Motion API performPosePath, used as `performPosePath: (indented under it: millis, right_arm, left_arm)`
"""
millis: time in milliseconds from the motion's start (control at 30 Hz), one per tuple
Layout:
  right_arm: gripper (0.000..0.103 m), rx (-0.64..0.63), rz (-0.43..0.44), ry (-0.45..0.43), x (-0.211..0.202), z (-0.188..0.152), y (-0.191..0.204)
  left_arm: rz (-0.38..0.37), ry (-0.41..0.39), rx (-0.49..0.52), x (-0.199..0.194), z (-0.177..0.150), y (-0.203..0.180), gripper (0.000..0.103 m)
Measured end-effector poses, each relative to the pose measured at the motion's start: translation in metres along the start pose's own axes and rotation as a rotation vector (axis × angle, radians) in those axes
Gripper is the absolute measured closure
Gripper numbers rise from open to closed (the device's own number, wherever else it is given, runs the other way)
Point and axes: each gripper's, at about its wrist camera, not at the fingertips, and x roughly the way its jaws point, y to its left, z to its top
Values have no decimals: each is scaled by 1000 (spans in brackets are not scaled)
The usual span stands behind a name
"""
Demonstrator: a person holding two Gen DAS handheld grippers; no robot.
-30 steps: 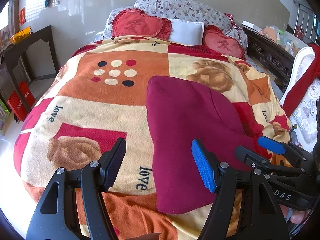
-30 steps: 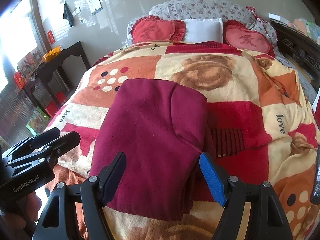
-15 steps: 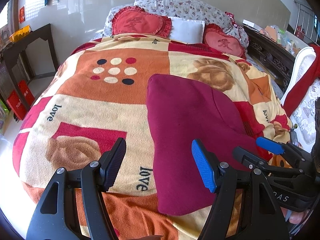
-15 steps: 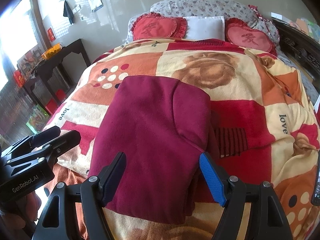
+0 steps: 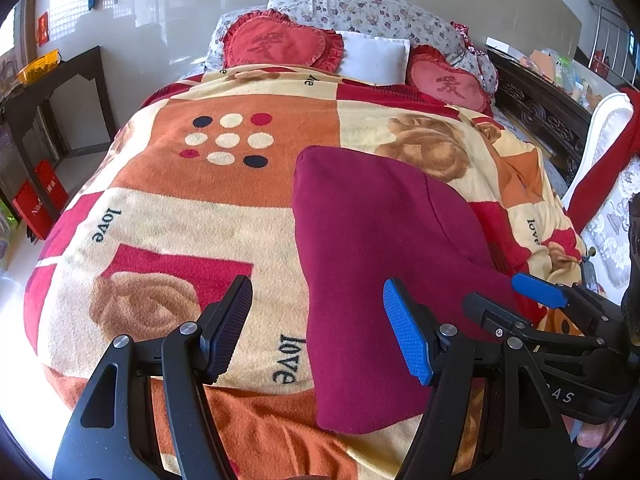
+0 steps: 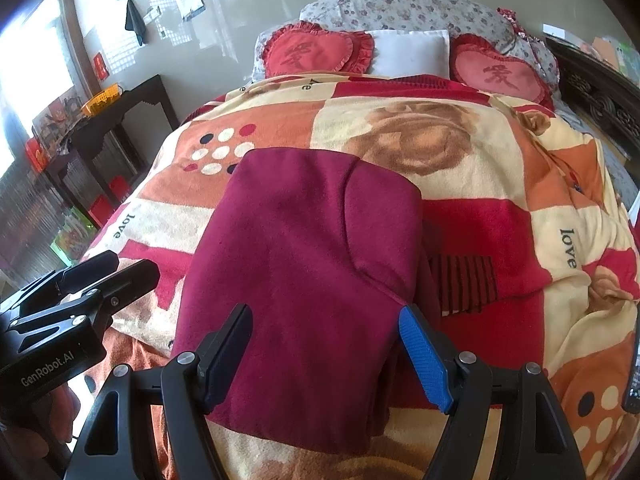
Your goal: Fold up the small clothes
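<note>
The left gripper [image 5: 316,328] is being held above the near part of the bed with its jaws standing wide, and nothing is being gripped between them; under the gap the blanket [image 5: 200,232] and the left edge of the maroon garment [image 5: 360,260] are being seen. The right gripper [image 6: 326,354] is also being kept wide apart and empty, and it is being held over the near end of the same garment [image 6: 304,280], without touching that can be confirmed. In the left wrist view the right gripper [image 5: 516,300] is being shown just beside the garment's right side, and in the right wrist view the left gripper [image 6: 100,268] is being shown to the garment's left, over the blanket [image 6: 500,168]. The garment is lying folded into a long flat shape on the near half of the bed, with one layer folded over along its right side. Further away, at the head of the bed, two red heart-shaped cushions [image 6: 316,54] are being leaned beside a white pillow [image 6: 408,54], with a flowered pillow [image 6: 400,10] behind them. A dark desk [image 6: 132,108] is standing at the wall to the left of the bed.
</note>
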Motion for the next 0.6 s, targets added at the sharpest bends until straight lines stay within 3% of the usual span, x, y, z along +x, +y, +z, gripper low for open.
performPosePath:
  millis: [600]
  right_arm:
    - [27, -1, 2, 1, 1, 0, -1]
  left_arm:
    - [5, -3, -11, 8, 2, 7, 34]
